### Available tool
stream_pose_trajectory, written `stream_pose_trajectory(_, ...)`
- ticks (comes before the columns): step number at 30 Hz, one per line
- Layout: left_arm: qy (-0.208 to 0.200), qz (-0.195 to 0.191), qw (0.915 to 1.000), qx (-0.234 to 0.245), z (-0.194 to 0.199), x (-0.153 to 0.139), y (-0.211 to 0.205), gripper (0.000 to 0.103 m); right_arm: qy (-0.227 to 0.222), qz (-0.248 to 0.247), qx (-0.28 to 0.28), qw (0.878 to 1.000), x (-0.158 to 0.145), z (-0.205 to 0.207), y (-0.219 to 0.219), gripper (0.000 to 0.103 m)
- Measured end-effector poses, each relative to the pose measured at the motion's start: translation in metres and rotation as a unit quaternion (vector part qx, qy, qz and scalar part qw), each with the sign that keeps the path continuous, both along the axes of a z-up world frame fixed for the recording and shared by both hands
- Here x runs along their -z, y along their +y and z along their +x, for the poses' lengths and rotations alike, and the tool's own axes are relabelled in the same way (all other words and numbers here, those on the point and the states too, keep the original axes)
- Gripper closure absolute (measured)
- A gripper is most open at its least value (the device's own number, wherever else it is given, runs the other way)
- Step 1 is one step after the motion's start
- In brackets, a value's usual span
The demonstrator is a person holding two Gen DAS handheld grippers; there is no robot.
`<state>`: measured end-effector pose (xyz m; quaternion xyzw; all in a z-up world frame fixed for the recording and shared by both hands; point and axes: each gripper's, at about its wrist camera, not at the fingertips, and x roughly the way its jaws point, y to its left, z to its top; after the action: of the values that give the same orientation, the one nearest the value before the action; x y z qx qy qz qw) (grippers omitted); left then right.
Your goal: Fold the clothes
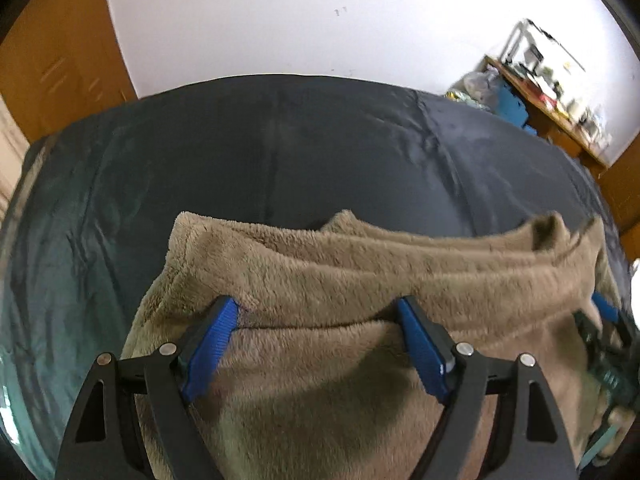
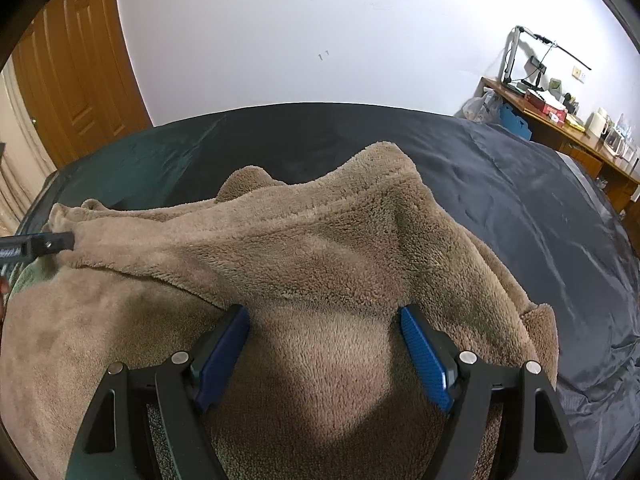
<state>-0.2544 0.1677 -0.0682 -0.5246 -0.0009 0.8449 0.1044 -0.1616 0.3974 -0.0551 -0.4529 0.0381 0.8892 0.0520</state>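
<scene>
A brown fleece garment point(image 1: 360, 280) lies on the dark bed cover point(image 1: 280, 152), with its far part folded back over the near part. My left gripper point(image 1: 316, 308) is open, its blue fingertips at the edge of the folded layer near the garment's left side. My right gripper point(image 2: 326, 316) is open too, its tips at the folded edge of the same garment point(image 2: 320, 240) near its right side. The right gripper's blue finger also shows at the right edge of the left wrist view point(image 1: 606, 308). The left gripper's dark finger shows at the left edge of the right wrist view point(image 2: 36, 245).
The bed cover point(image 2: 520, 200) reaches to a white wall point(image 2: 320, 40). A wooden desk point(image 2: 560, 128) with clutter stands at the far right. Wooden doors point(image 2: 80, 80) stand at the far left.
</scene>
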Motion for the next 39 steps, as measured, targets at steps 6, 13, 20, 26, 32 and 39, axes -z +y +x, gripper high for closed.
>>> stream_pose_trajectory(6, 0.022, 0.002, 0.9993, -0.031, -0.011, 0.002, 0.001, 0.017, 0.003, -0.001, 0.0, 1.0, 0.0, 0.0, 0.0, 0.023)
stream_pose_trajectory(13, 0.027, 0.001, 0.9992, -0.028, -0.004, -0.001, -0.002, 0.016, 0.004, 0.002, 0.0, 1.0, -0.001, 0.002, 0.0, 0.023)
stream_pose_trajectory(20, 0.046, 0.053, 0.9974, 0.019, 0.034, -0.035, -0.003, 0.015, 0.006, -0.004, 0.002, 1.0, -0.001, 0.001, 0.002, 0.023)
stream_pose_trajectory(26, 0.027, 0.011, 0.9978, 0.06, 0.047, -0.021, 0.035, 0.015, 0.007, -0.004, 0.002, 1.0, 0.0, 0.001, 0.002, 0.023)
stream_pose_trajectory(32, 0.009, 0.007, 0.9999, -0.005, 0.02, 0.006, 0.034, 0.015, 0.01, -0.01, 0.002, 1.0, 0.001, 0.0, 0.005, 0.023)
stream_pose_trajectory(39, 0.029, -0.004, 0.9988, -0.041, 0.009, 0.01, 0.037, 0.012, 0.011, -0.015, 0.003, 1.0, 0.002, 0.0, 0.006, 0.023)
